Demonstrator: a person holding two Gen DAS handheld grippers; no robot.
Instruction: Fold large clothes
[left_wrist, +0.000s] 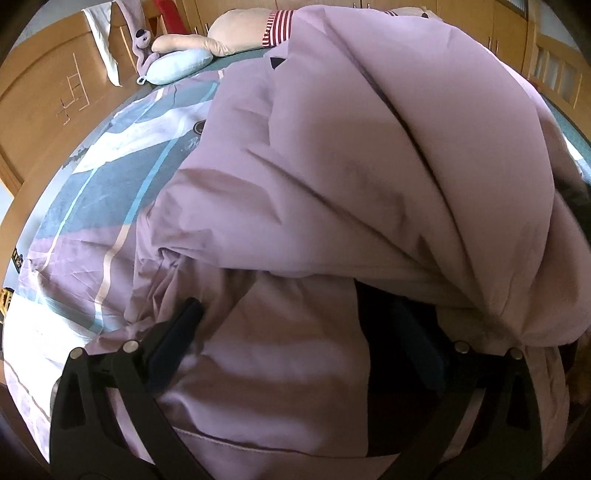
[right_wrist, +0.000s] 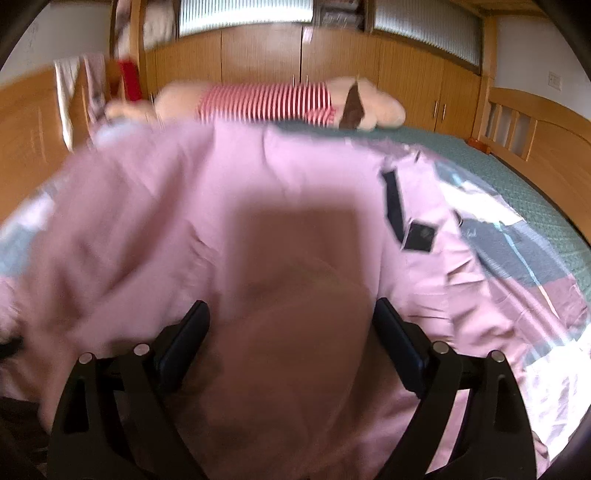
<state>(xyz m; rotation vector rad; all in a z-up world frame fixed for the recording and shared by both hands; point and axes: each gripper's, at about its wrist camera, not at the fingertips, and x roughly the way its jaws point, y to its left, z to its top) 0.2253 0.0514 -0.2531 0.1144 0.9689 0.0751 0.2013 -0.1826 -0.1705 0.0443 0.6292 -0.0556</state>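
My spread right gripper (right_wrist: 291, 332) and left gripper (left_wrist: 295, 325) straddle the soft, bulky, slippery pink jacket (left_wrist: 332, 166); I'd pinch the hem at lower frame.

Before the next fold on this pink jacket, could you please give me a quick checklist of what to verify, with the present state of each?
1. Right gripper jaws wide apart, ready to take cloth: ok.
2. Pink jacket fabric between the right fingers: ok, a bulge of it sits there, not pinched.
3. Left gripper has a firm hold: cannot tell; its right-side finger is buried under a fold.
4. Jacket lying flat: not ok; it is bunched and draped high over the left gripper.
5. Free bedspread beside the jacket to lay it on: ok.
6. Plush toy apart from the jacket: cannot tell; the cloth hides its near edge.
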